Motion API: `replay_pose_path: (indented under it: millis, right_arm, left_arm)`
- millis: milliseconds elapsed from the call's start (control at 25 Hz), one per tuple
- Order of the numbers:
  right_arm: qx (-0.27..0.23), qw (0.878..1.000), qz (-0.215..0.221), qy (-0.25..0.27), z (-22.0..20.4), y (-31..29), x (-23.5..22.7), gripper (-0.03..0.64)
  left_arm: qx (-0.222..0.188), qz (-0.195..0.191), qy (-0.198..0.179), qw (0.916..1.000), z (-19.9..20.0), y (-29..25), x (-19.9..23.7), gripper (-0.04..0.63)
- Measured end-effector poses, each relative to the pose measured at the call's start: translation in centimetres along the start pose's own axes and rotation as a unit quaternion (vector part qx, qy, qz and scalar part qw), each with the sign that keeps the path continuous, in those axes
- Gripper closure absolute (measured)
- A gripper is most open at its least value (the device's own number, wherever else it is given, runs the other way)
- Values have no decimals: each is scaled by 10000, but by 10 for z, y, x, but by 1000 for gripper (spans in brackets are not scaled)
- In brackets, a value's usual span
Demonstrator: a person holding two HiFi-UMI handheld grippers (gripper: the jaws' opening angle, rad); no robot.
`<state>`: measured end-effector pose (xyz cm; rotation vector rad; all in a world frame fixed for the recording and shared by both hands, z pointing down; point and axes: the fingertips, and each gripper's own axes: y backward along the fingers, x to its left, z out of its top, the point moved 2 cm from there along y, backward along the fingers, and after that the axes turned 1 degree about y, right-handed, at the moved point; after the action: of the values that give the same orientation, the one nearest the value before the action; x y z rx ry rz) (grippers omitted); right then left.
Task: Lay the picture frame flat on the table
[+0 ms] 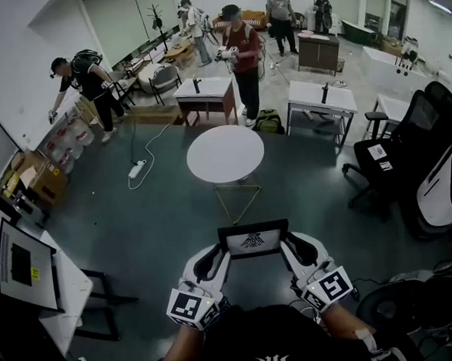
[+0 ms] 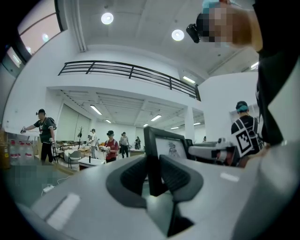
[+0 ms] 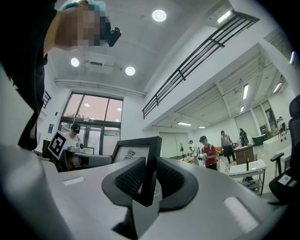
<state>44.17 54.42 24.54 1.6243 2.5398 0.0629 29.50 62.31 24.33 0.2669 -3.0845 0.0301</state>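
A black picture frame with a white print hangs in the air in front of me, held by both side edges. My left gripper is shut on its left edge; in the left gripper view the frame stands upright between the dark pads of that gripper. My right gripper is shut on the right edge, and in the right gripper view the frame sits between the closed jaws of that gripper. The round white table stands just beyond the frame.
Black and white office chairs stand at the right. A desk with a monitor is at the left. Two small tables and several people, one in a red shirt, are behind the round table.
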Motion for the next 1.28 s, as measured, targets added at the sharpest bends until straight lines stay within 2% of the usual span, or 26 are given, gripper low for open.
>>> replay_pose_path:
  millis: [880,1280]
  right_arm:
    - [33,9998,129,-116,-4,21,-10,561]
    - [129,9997,108,-152,-12,-3,-26,561]
  left_arm:
    - [160,131,-8,9998,-10,-4,-23,514]
    - [142,117,44,9998,-14,-24,-3,514]
